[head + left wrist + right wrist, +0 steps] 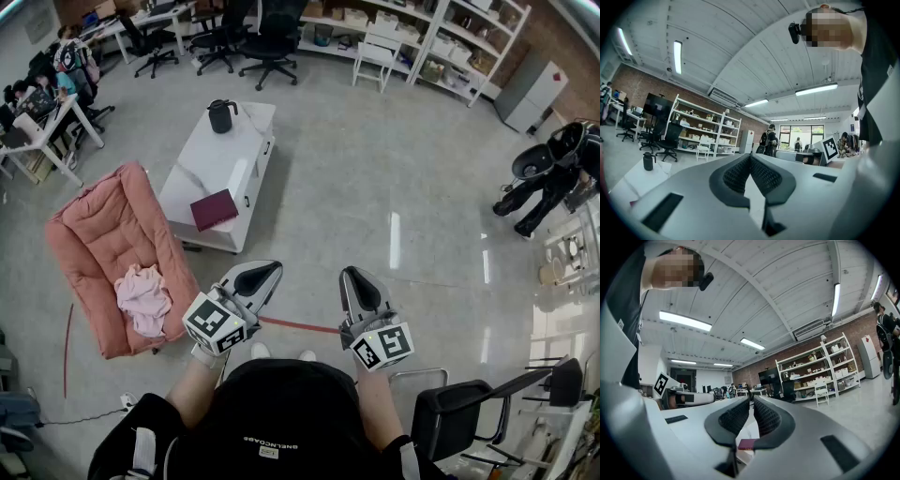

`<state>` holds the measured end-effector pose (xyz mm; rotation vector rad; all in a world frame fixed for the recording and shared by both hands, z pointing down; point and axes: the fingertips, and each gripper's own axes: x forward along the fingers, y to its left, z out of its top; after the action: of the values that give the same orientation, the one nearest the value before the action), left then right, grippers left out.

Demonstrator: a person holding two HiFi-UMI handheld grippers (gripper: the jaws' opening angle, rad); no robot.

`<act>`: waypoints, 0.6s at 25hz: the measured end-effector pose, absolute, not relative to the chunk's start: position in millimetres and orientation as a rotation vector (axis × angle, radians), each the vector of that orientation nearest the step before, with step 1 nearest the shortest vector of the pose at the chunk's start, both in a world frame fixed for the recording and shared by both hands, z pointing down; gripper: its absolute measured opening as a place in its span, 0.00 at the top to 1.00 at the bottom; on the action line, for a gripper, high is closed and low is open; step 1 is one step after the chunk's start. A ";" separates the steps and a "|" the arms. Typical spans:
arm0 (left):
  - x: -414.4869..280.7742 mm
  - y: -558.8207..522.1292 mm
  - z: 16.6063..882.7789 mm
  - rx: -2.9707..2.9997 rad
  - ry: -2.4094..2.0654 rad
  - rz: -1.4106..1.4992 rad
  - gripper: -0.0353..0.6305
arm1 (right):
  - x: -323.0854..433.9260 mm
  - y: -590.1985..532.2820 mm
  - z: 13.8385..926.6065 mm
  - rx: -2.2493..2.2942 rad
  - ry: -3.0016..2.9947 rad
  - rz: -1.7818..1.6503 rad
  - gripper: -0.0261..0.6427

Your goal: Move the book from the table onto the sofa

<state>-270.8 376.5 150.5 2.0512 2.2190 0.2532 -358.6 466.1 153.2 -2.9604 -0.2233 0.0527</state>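
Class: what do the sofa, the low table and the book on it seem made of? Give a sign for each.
Salmon-pink padded sofa: soft matt fabric, tufted and quilted. White low rectangular table: probably painted or laminated board, smooth with slight sheen. Flat maroon book: likely card or cloth cover, matt; too small to tell.

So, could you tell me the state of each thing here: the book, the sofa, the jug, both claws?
book: closed, lying flat on the white table
sofa: no book on it, a pink cloth lies on it
black jug: upright on the table
left claw: shut, empty
right claw: shut, empty
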 end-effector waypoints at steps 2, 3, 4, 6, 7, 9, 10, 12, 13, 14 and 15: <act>-265.6 370.6 153.7 2.056 2.213 0.260 0.92 | -353.7 460.7 153.6 -2.962 -0.217 0.051 0.89; -262.5 367.6 155.2 2.059 2.211 0.263 0.92 | -350.6 458.1 154.0 -2.962 -0.216 0.047 0.89; -259.1 364.5 156.6 2.061 2.208 0.266 0.92 | -347.1 455.4 154.6 -2.960 -0.215 0.043 0.89; -251.9 358.2 158.6 2.061 2.205 0.272 0.92 | -339.0 449.7 156.7 -2.958 -0.211 0.036 0.89; -248.2 355.3 159.2 2.060 2.206 0.273 0.92 | -334.8 446.5 157.9 -2.958 -0.207 0.033 0.89; -240.8 350.2 159.9 2.060 2.209 0.273 0.92 | -326.3 439.6 159.7 -2.960 -0.199 0.019 0.89; -236.9 347.9 160.2 2.060 2.208 0.274 0.92 | -322.2 436.2 160.7 -2.962 -0.197 0.010 0.89; -228.1 343.3 161.7 2.057 2.206 0.275 0.92 | -313.9 430.8 162.8 -2.965 -0.202 0.001 0.89; -223.6 340.7 163.0 2.055 2.207 0.275 0.93 | -309.8 429.0 163.6 -2.963 -0.212 0.001 0.89; -219.0 337.8 164.3 2.054 2.210 0.275 0.92 | -305.8 427.7 164.2 -2.957 -0.227 0.002 0.89; -214.6 334.4 165.5 2.056 2.215 0.274 0.92 | -301.9 426.4 164.6 -2.951 -0.241 0.004 0.89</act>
<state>-214.6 334.4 165.5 2.0560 2.2149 0.2744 -301.9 426.4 164.6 -2.9509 -0.2409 0.0042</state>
